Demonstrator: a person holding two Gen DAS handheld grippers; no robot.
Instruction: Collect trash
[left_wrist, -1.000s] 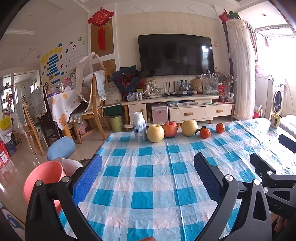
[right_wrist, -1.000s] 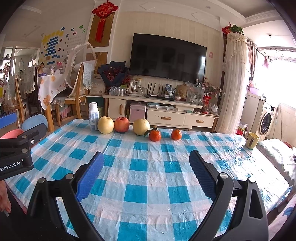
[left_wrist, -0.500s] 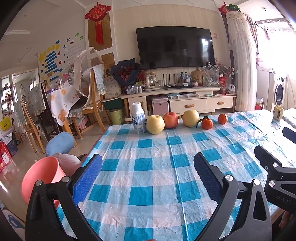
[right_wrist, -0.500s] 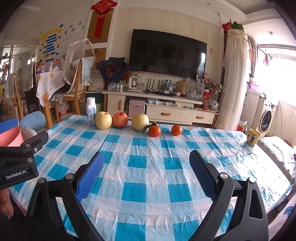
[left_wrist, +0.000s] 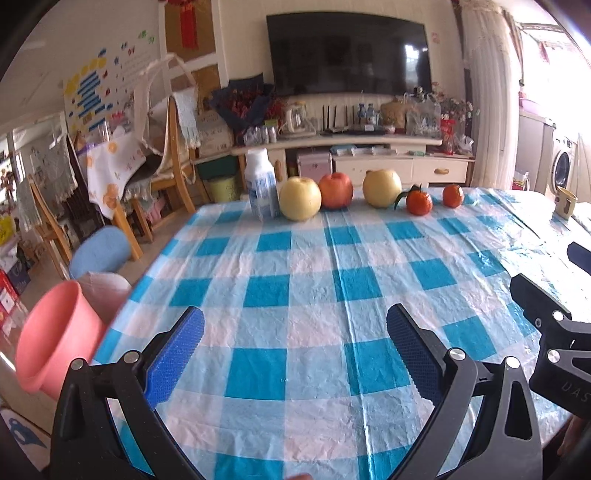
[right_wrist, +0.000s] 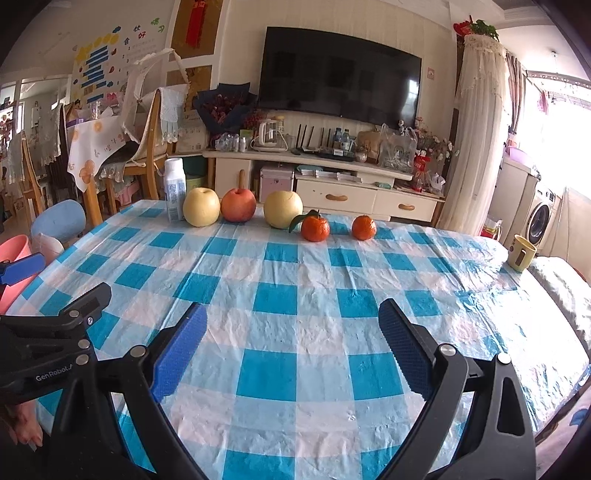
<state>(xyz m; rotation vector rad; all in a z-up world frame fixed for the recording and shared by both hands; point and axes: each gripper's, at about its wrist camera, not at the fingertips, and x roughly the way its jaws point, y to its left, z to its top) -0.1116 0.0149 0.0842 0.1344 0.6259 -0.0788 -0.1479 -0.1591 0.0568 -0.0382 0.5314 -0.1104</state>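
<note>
Left hand-held gripper (left_wrist: 295, 349) hovering over checkered tabletop (left_wrist: 306, 325), fingers spread wide, gripping nothing. Right hand-held gripper (right_wrist: 293, 338) doing likewise. White bottle (left_wrist: 261, 184) standing upright at far edge, touching yellow pear (left_wrist: 300, 198). Pink bin (left_wrist: 55, 339) sitting beside tabletop's left edge.

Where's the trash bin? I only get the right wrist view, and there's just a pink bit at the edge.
Observer: The left wrist view shows it whole: a pink bucket beside the left edge of the checked tablecloth, lower than the tabletop.
Operator: Is the left gripper holding anything?
Observer: No. The left gripper is open, and only the cloth shows between its blue pads.
</note>
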